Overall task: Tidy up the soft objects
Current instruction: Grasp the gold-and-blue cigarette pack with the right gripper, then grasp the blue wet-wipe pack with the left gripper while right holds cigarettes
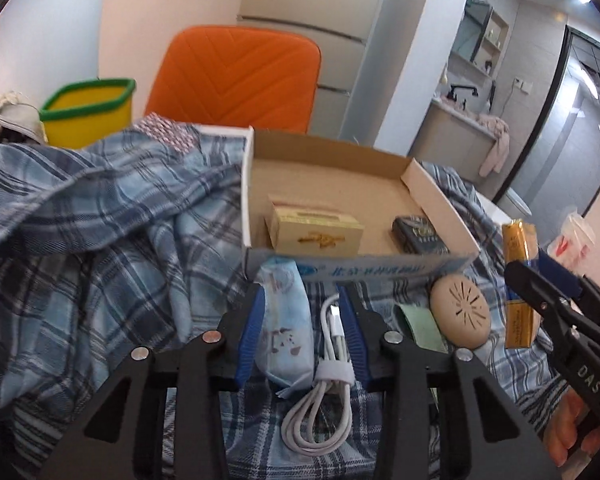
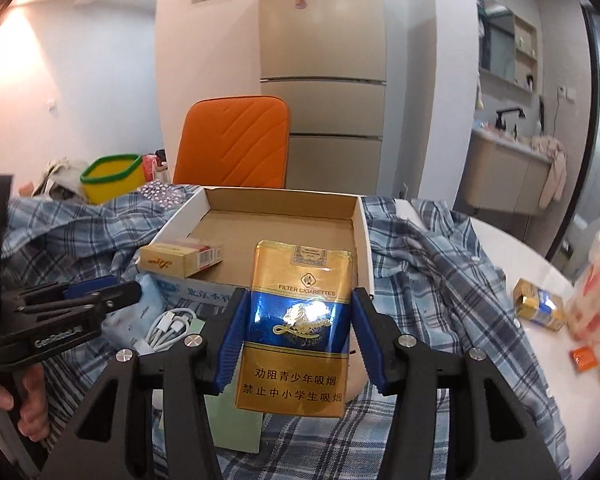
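Note:
My left gripper (image 1: pixel 300 288) points down at the plaid cloth (image 1: pixel 100 240). It stands open around a pale blue tissue pack (image 1: pixel 286 320) and a coiled white cable (image 1: pixel 332 344). A strip of cloth shows between pack and cable, so the pads do not press. My right gripper (image 2: pixel 300 292) is shut on a gold and blue cigarette pack (image 2: pixel 296 320), held upright in front of the open cardboard box (image 2: pixel 280 200). In the left wrist view that pack (image 1: pixel 520 280) hangs at the right in the right gripper (image 1: pixel 536 276). The box (image 1: pixel 440 196) holds a pale cigarette box (image 1: pixel 316 232) and a dark pack (image 1: pixel 418 234).
A beige round object (image 1: pixel 460 312) and a green card (image 1: pixel 420 324) lie on the cloth right of the cable. A yellow bin with a green rim (image 1: pixel 88 116) and an orange chair (image 1: pixel 236 76) stand behind. Another gold pack (image 2: pixel 540 304) lies on the white table at the right.

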Tool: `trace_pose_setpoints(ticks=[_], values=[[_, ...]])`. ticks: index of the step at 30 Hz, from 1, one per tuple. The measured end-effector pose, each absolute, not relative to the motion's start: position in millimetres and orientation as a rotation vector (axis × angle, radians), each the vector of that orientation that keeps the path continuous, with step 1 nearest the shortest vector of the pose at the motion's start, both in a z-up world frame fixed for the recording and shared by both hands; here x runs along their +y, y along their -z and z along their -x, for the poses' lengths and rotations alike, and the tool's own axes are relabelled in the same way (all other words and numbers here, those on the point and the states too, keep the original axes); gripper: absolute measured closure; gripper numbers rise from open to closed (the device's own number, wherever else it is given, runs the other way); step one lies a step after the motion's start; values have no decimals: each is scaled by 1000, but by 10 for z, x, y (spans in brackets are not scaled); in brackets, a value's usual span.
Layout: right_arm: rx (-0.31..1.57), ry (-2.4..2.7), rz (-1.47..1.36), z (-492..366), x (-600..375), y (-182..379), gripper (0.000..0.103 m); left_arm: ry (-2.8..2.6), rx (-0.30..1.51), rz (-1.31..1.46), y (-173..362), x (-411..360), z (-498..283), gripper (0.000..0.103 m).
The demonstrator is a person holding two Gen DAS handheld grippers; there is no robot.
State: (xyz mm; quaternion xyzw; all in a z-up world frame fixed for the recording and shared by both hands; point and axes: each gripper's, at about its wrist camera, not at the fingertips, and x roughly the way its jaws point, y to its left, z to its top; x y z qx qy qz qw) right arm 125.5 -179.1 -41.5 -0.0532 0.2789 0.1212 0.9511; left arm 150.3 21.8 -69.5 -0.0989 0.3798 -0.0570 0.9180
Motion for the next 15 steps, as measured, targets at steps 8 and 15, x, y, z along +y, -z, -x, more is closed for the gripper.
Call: trace_pose_setpoints(ticks=[8,15], values=[[584,-248,154,-1271,-1693,472,49,113,835,173,751,159,-1547,66],[580,-256,156,-1256,-1689,475,49,83,872,205,809,241,-1610,66]])
